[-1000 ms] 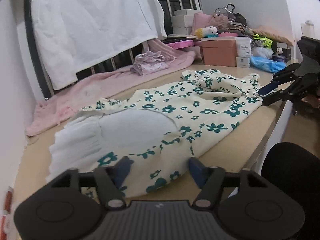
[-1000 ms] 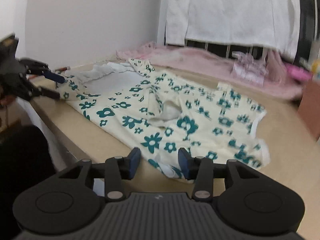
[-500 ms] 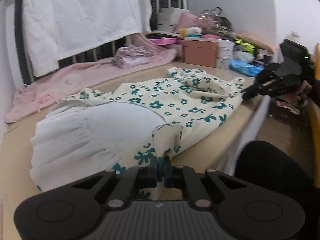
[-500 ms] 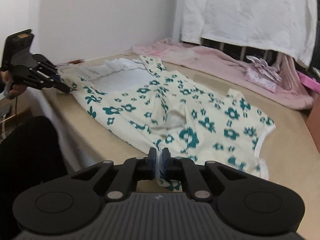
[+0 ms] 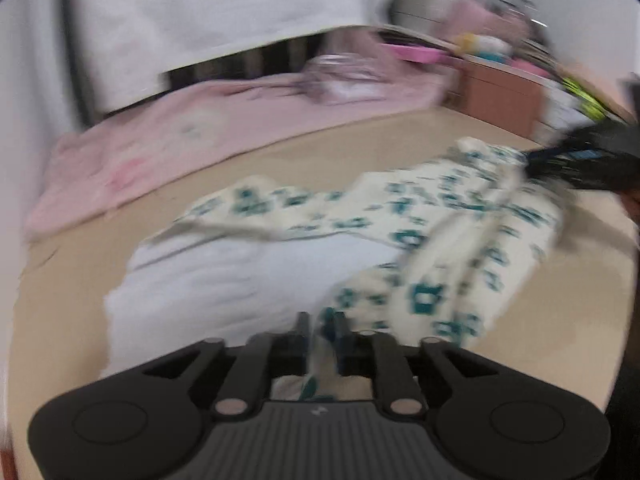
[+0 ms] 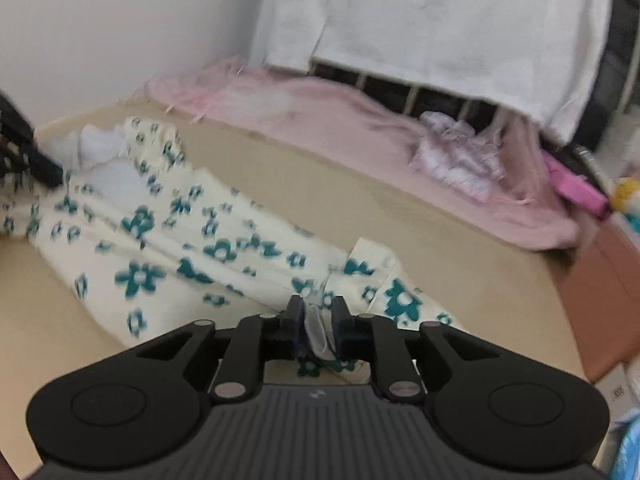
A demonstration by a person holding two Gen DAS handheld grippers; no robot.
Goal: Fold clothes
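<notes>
Floral dress (image 6: 224, 248) is lying on the beige table (image 6: 304, 184), partly bunched, with its near edge lifted and its white lining (image 5: 224, 280) showing at the left end. The long axis runs left-right across the table, roughly parallel to the near edge.

Left gripper (image 5: 322, 330) has its jaws closed down to a thin gap with cloth pinched between them, at the left end by the lining. Right gripper (image 6: 316, 314) is the same: nearly closed on a fold of hem at the right end (both frames are motion-blurred, so how much cloth sits in the jaws is unclear).

Each gripper holds one end of the near long edge, so neither is nearer. The rest of the dress lies beyond both, towards the pink blanket (image 6: 360, 120). My read is that the fold goes near-to-far, with the edge carried over the body and both ends kept level.
</notes>
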